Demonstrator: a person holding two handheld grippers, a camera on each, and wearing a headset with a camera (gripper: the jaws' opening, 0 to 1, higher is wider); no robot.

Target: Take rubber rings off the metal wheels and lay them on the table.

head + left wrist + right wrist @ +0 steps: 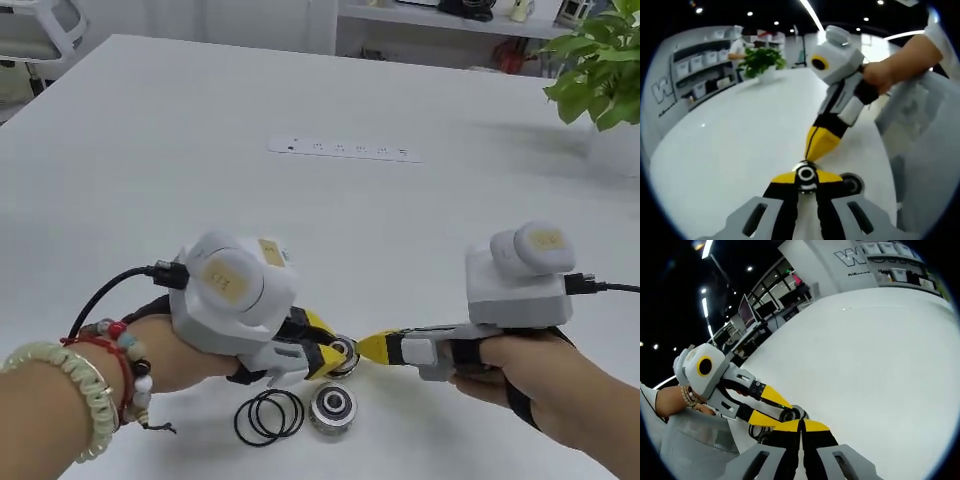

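Observation:
My left gripper (333, 360) is shut on a small metal wheel (346, 352) and holds it just above the table; in the left gripper view the wheel (806, 174) sits between the yellow tips. My right gripper (366, 348) is shut, its yellow tips pressed to the held wheel's rim (791, 413). Whether a ring is pinched there is hidden. A second metal wheel (332, 408) lies on the table below the grippers. Beside it lie loose black rubber rings (268, 415), overlapping.
A white power strip (345, 150) lies farther back on the white table (200, 130). A potted plant (600, 70) stands at the far right. Shelves with bins (700, 75) line the room beyond the table.

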